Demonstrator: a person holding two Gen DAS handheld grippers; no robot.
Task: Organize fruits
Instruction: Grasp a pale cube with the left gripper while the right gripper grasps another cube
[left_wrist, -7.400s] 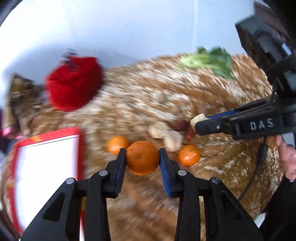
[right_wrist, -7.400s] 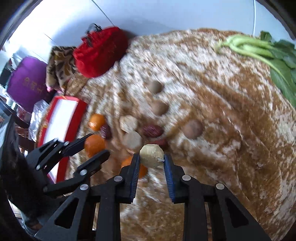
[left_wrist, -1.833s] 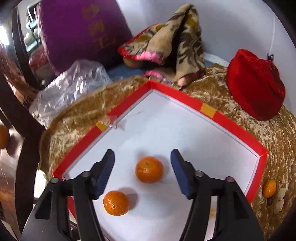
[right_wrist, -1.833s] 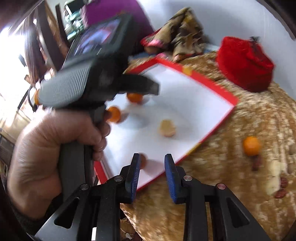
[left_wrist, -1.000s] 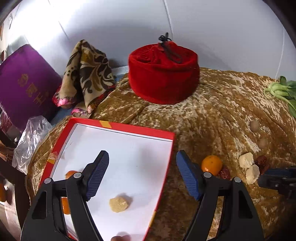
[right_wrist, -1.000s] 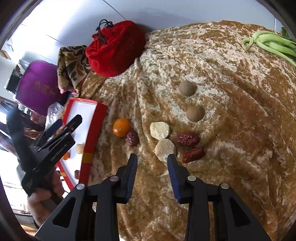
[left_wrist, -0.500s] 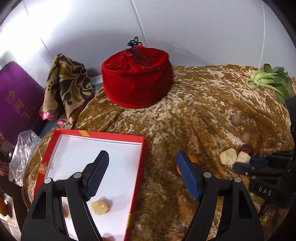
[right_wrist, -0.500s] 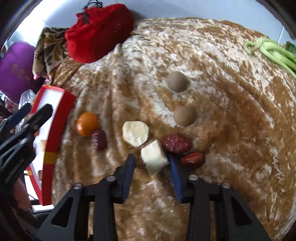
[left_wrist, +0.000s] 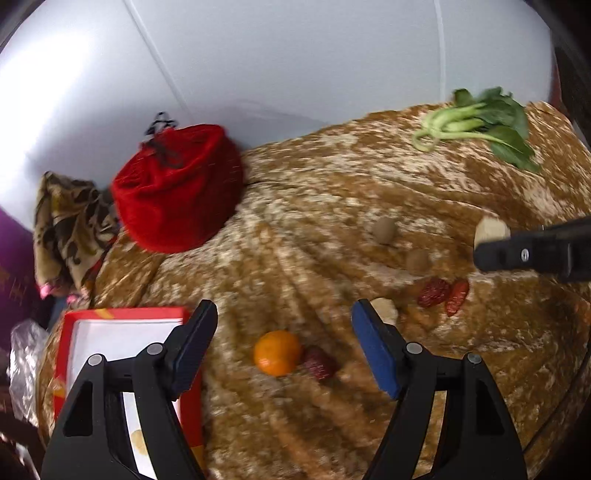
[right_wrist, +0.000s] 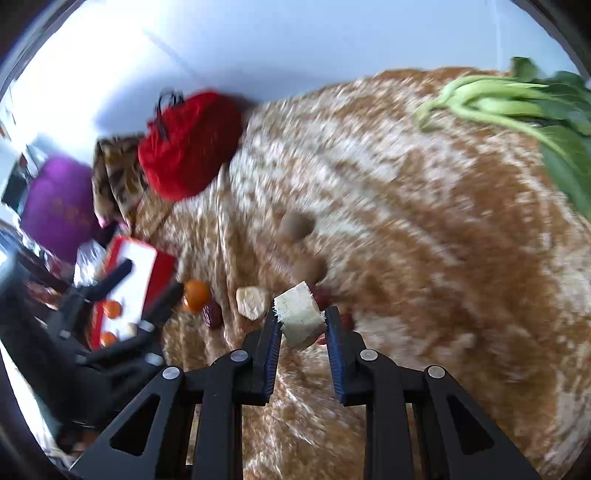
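My left gripper (left_wrist: 284, 332) is open and empty, hovering over an orange tangerine (left_wrist: 277, 352) on the golden cloth, with a red date (left_wrist: 320, 362) beside it. My right gripper (right_wrist: 301, 325) is shut on a pale fruit chunk (right_wrist: 297, 317) and holds it above the cloth; the chunk also shows in the left wrist view (left_wrist: 491, 230). A second pale chunk (right_wrist: 252, 302) lies on the cloth. Two red dates (left_wrist: 443, 291) and two brown round fruits (left_wrist: 384, 230) lie nearby. The red-rimmed white tray (left_wrist: 122, 314) at left holds tangerines (right_wrist: 112, 309) and a pale chunk (left_wrist: 138, 441).
A red velvet pouch (left_wrist: 177, 188) sits at the back left beside a patterned cloth (left_wrist: 70, 225). Green leafy vegetables (left_wrist: 480, 122) lie at the back right. A purple box (right_wrist: 59, 206) and a plastic bag (left_wrist: 22, 354) are off the table's left side.
My right gripper has closed on the pale chunk and lifted it off the cloth. My left gripper has swung right from the tray to above the tangerine.
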